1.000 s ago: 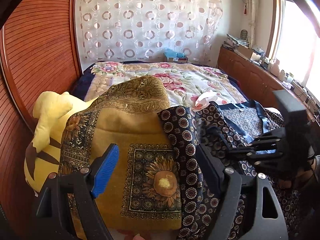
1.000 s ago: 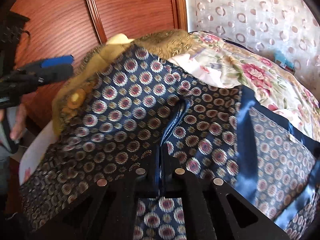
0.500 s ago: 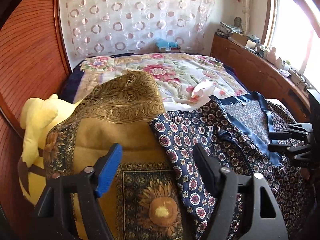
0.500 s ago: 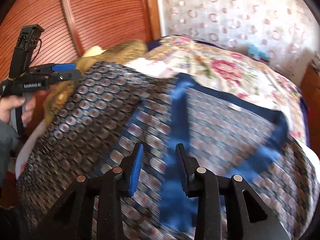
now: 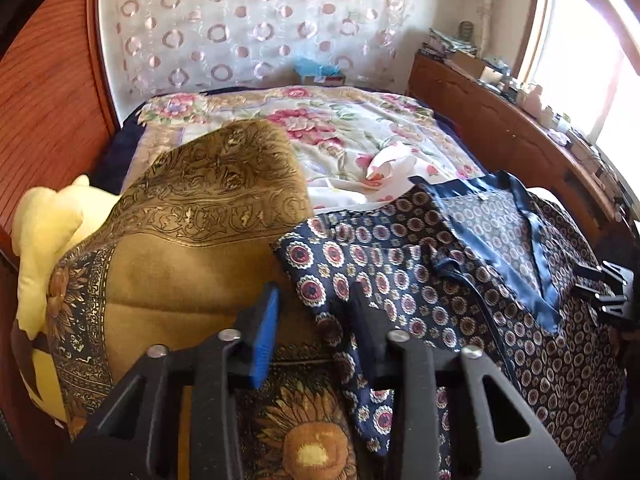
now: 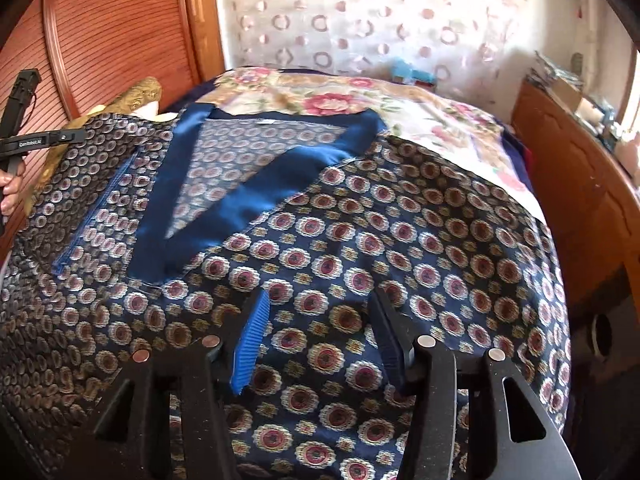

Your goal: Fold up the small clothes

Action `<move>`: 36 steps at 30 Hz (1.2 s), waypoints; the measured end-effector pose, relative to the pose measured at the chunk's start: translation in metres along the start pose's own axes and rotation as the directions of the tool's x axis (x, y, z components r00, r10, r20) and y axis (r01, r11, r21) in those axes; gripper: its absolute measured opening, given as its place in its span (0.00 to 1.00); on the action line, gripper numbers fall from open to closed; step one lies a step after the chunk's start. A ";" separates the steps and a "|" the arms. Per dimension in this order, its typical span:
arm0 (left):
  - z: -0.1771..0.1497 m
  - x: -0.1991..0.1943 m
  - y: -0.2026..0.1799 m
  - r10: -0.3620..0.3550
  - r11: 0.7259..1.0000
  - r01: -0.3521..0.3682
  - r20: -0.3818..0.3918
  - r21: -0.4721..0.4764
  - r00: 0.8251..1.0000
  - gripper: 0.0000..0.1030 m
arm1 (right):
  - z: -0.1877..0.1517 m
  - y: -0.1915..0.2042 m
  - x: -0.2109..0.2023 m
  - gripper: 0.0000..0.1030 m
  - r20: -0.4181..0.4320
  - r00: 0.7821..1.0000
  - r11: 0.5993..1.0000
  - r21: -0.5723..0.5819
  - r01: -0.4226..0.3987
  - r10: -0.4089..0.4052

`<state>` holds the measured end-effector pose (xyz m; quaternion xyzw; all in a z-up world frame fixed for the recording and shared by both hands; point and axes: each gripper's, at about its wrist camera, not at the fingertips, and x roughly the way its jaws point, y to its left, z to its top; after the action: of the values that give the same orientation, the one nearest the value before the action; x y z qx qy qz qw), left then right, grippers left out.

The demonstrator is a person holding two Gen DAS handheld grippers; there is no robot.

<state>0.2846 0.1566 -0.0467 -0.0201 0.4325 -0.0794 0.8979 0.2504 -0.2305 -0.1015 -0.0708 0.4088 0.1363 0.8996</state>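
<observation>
A navy top with round medallion print and a blue satin V-neck (image 6: 248, 200) lies spread flat on the bed; it also shows in the left wrist view (image 5: 460, 280). My left gripper (image 5: 316, 320) is open and empty, just above the garment's left edge where it overlaps a gold cloth. My right gripper (image 6: 320, 320) is open and empty, hovering low over the garment's lower front. The left gripper shows at the left edge of the right wrist view (image 6: 36, 144), and the right gripper at the right edge of the left wrist view (image 5: 600, 292).
A gold sunflower-print cloth (image 5: 192, 260) lies left of the top, over a yellow plush toy (image 5: 44, 232). A floral bedspread (image 5: 352, 132) covers the bed behind. A wooden wall panel (image 6: 112, 40) is at left, and a wooden sideboard (image 6: 580, 184) at right.
My right gripper has let go of the top and opened wide; the garment now lies spread flat. The left gripper stays open and has shifted toward the garment's left edge.
</observation>
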 end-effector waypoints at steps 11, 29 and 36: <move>0.009 -0.038 0.003 0.055 0.998 -0.058 0.118 0.021 0.992 0.02 | 0.000 -0.006 -0.003 0.52 -0.005 0.999 0.998 0.022 0.052 -0.052; 0.004 -0.076 -0.021 0.077 0.992 -0.100 0.262 0.075 0.962 0.27 | -0.026 -0.062 -0.064 0.53 0.052 0.991 0.979 0.173 0.112 -0.123; -0.012 -0.070 -0.061 -0.013 0.994 -0.013 0.237 0.109 0.971 0.27 | -0.047 -0.095 -0.085 0.53 0.040 0.980 0.950 0.255 0.179 -0.195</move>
<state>0.2249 0.1075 0.0062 0.0198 0.3172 -0.1002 0.9429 0.1925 -0.3479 -0.0664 0.0094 0.3849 0.0000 0.9229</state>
